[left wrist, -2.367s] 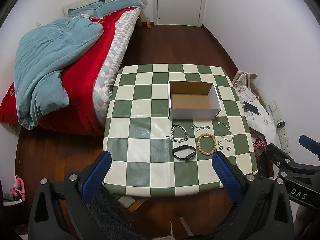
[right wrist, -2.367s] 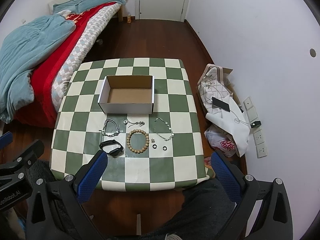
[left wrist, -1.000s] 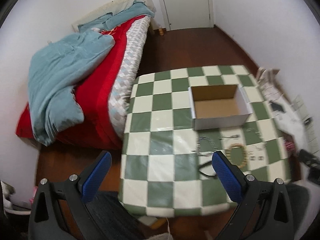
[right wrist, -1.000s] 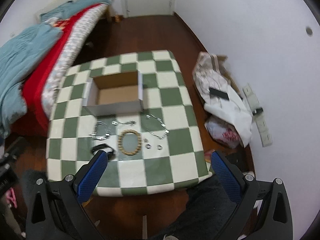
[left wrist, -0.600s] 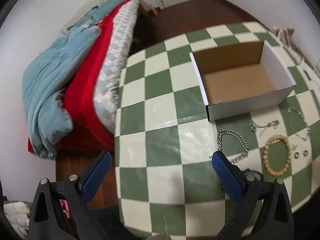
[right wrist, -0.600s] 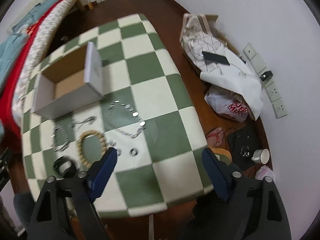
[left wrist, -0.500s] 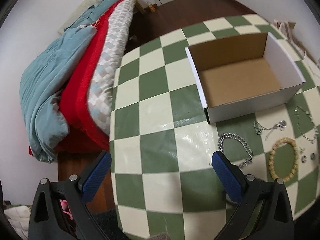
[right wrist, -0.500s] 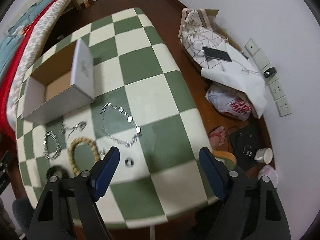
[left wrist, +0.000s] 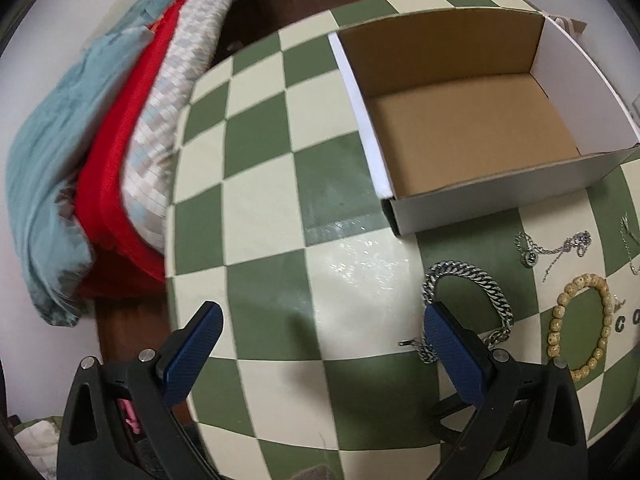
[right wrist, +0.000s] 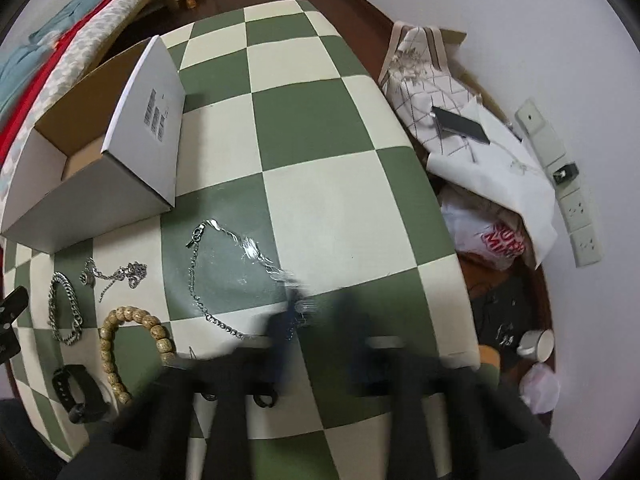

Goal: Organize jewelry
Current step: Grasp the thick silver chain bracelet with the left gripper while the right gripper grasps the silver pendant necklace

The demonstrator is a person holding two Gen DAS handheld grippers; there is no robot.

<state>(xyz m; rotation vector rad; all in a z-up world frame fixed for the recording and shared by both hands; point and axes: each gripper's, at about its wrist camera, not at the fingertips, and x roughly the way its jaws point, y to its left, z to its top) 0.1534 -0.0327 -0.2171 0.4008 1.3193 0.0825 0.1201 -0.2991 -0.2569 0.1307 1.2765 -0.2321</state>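
An empty cardboard box (left wrist: 472, 128) stands on the green-and-cream checkered table (left wrist: 280, 208). In front of it lie a thick silver chain bracelet (left wrist: 472, 276), a thin pendant chain (left wrist: 552, 248) and a wooden bead bracelet (left wrist: 580, 332). My left gripper (left wrist: 320, 340) is open and empty, low over the table left of the thick chain. In the right wrist view the box (right wrist: 100, 156), a long thin silver necklace (right wrist: 224, 276), the bead bracelet (right wrist: 120, 344) and a black band (right wrist: 76, 392) show. My right gripper (right wrist: 320, 320) is motion-blurred, narrowing just over the necklace's near end.
A bed with red and blue covers (left wrist: 100, 128) stands left of the table. Bags, papers and a phone (right wrist: 460, 124) lie on the floor by the right wall, with a cup (right wrist: 538, 344) nearer. Two small black rings (left wrist: 628, 322) lie right of the beads.
Both grippers have dropped from high above down close to the table. The right gripper's fingers have narrowed from wide open and moved onto the thin necklace's near end.
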